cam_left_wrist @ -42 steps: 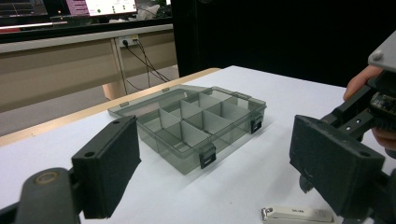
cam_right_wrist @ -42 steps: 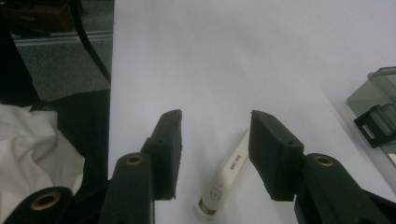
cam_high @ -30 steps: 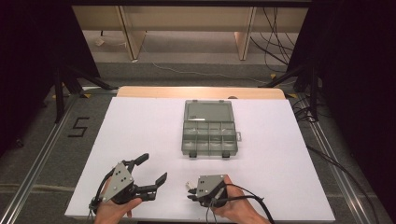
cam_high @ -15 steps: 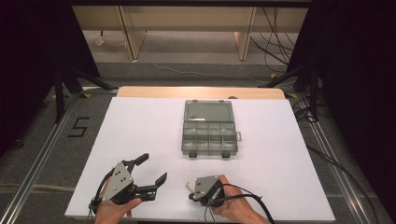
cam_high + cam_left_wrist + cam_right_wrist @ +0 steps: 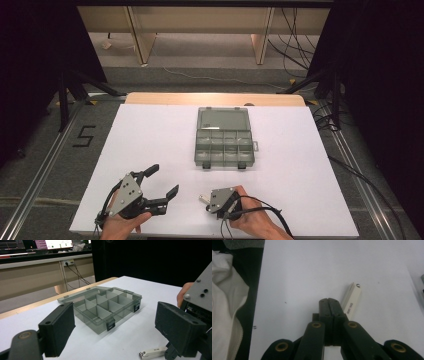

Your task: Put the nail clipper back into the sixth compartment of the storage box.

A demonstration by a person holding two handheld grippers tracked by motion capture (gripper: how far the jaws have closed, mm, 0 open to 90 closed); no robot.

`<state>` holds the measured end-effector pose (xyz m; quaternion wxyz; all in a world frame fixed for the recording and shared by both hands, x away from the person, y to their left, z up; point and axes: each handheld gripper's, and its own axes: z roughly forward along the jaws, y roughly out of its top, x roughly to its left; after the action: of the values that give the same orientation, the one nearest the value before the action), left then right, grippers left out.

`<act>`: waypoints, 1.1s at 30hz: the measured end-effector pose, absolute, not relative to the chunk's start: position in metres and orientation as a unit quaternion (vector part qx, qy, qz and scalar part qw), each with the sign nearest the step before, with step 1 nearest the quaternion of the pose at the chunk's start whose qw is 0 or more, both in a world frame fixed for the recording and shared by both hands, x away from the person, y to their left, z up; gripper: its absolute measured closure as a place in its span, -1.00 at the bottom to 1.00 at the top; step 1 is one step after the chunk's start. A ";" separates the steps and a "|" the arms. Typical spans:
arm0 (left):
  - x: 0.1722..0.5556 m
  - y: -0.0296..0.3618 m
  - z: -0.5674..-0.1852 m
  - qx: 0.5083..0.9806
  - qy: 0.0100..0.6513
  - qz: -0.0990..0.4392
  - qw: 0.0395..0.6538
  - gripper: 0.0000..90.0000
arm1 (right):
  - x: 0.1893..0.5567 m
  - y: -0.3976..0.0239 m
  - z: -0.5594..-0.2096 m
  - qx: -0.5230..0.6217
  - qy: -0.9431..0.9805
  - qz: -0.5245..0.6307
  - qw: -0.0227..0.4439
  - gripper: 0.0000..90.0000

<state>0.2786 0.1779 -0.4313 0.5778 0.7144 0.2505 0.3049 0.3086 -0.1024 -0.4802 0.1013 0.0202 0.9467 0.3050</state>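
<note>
Smoky clear glossy plastic box [image 5: 105,307]; matt white worktop [image 5: 150,145], pale wood far edge; matt black gripper [image 5: 120,332] pads.

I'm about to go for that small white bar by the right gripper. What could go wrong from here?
1. The right gripper is shut, and the white bar lies beside its fingers, not between them. Moving forward like this would likely shove it across the table.
2. The bar lies flat and looks thin, so the fingers may slip off it.
3. The left gripper sits open close by; the two could bump.
</note>
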 end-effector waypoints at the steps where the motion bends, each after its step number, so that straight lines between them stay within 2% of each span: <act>1: 0.279 0.178 -0.431 0.715 0.250 0.306 0.578 -0.65 | 0.309 -0.103 -0.480 0.020 0.947 0.305 0.102 1.00; 13: 0.277 0.176 -0.432 0.712 0.262 0.296 0.581 -0.65 | 0.326 -0.112 -0.480 0.036 0.949 0.295 0.110 1.00; 24: 0.279 0.178 -0.431 0.714 0.251 0.304 0.578 -0.65 | 0.326 -0.112 -0.477 0.031 0.947 0.301 0.105 1.00; 30: 0.277 0.176 -0.432 0.712 0.262 0.296 0.580 -0.65 | 0.325 -0.110 -0.465 0.019 0.942 0.313 0.117 0.83; 31: 0.277 0.176 -0.432 0.713 0.262 0.296 0.579 -0.65 | 0.326 -0.109 -0.464 0.015 0.942 0.313 0.122 0.76; 32: 0.277 0.176 -0.433 0.713 0.263 0.295 0.580 -0.65 | 0.327 -0.108 -0.462 0.017 0.942 0.313 0.123 0.55; 33: 0.278 0.177 -0.432 0.714 0.260 0.297 0.579 -0.65 | 0.327 -0.108 -0.462 0.017 0.942 0.313 0.123 0.55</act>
<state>0.2776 0.1766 -0.4324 0.5786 0.7136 0.2598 0.2975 0.3268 -0.1079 -0.4618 0.1232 0.0165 0.9416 0.3129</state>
